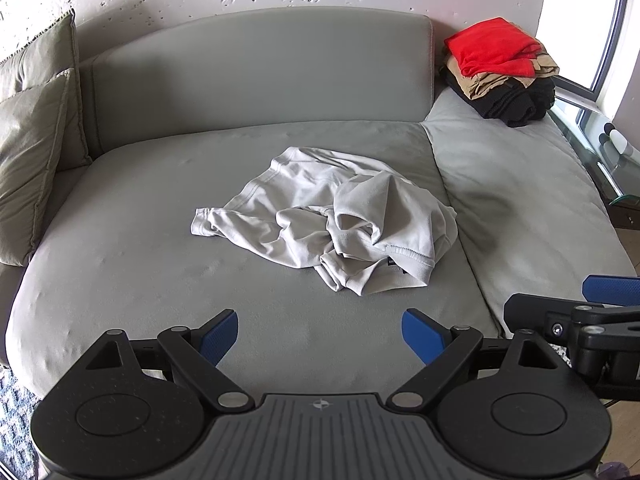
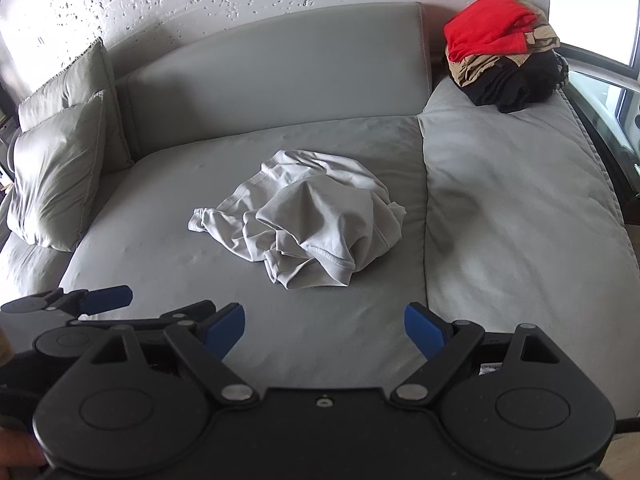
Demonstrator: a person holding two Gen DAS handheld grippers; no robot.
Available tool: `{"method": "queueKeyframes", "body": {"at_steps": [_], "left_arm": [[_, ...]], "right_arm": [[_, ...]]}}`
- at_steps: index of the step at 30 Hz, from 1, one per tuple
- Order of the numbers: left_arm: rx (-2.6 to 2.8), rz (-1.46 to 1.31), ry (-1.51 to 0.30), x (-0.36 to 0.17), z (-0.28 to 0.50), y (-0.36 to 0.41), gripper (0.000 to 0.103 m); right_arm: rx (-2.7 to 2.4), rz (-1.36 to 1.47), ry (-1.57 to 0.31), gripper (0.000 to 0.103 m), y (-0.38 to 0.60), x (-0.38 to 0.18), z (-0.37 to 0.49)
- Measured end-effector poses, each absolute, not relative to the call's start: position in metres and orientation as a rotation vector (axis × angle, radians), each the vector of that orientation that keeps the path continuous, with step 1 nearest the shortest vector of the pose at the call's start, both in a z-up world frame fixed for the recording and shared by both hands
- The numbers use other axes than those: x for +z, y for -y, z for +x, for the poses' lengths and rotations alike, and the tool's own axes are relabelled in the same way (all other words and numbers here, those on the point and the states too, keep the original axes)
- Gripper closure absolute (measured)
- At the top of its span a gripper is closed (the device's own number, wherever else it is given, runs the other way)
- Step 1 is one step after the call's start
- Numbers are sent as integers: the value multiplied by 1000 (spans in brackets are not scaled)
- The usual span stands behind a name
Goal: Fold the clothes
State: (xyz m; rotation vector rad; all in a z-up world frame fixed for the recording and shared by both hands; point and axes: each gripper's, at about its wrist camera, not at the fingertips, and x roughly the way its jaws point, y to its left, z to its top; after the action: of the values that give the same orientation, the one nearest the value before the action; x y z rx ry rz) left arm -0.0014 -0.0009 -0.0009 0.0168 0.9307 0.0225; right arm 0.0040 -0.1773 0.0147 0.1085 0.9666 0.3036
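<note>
A crumpled pale grey T-shirt point(image 1: 332, 220) with a ribbed collar is lying bunched in soft folds at the middle of the smooth grey sofa seat point(image 1: 120, 248). The left gripper point(image 1: 320, 338) and right gripper point(image 2: 325, 330) are hovering near its edge, blue-padded jaws spread wide, holding and touching nothing.

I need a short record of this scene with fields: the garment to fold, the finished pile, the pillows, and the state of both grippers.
garment: light grey shirt, crumpled in a heap on the grey sofa seat
pile: folded clothes at the far right corner, red piece on top, tan and black below
pillows: two pillows against the left end
left gripper: open, empty, short of the shirt
right gripper: open, empty, short of the shirt
</note>
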Motion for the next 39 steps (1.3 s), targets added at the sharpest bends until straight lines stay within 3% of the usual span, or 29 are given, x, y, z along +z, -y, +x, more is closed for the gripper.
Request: {"method": "queueKeyframes", "body": {"at_steps": [39], "left_arm": [[27, 24, -926, -1, -1, 0, 14]], "right_arm": [[299, 96, -965, 16, 174, 14, 4]]}}
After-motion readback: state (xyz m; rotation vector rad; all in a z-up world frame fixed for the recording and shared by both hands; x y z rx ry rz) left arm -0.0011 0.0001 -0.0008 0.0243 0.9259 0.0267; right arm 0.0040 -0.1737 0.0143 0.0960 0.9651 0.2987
